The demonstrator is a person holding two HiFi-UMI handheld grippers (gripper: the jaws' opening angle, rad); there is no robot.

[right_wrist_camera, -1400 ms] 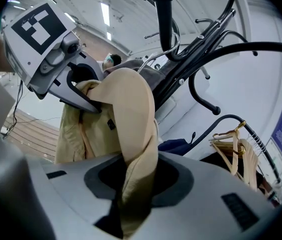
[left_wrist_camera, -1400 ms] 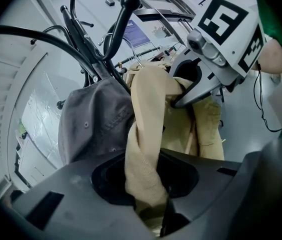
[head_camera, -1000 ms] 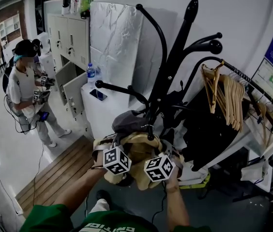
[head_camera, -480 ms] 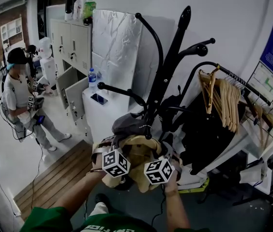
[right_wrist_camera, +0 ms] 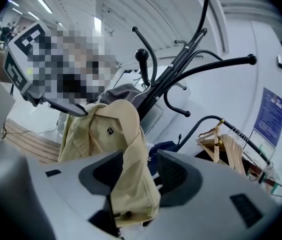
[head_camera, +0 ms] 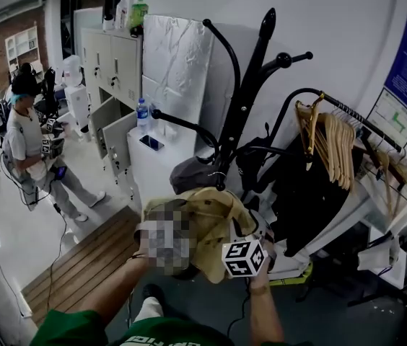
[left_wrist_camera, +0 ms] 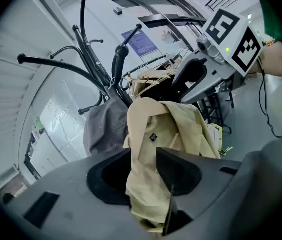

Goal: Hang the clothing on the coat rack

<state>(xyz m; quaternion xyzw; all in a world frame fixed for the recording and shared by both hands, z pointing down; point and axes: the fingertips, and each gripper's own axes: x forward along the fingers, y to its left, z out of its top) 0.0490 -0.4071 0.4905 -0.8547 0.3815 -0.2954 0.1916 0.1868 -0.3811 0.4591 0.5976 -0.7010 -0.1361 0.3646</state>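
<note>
Two claws spread wide, jaws just opened. Left claw [left_wrist_camera: 143,160] and right claw [right_wrist_camera: 140,160] each have loose tan jacket [head_camera: 214,218] fabric between jaws, unpinched. Jacket drapes off coat rack [head_camera: 250,96], 6 o'clock of pole, beside grey cap [head_camera: 189,173]. Only head view shows wooden hangers [head_camera: 337,150], 3 o'clock. Only right claw view shows navy cloth [right_wrist_camera: 161,146] behind jacket.

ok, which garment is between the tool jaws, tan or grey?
The tan jacket: its fabric hangs between the jaws of the left tool and right tool, which have just been opening. The grey garment hangs behind it.
</note>
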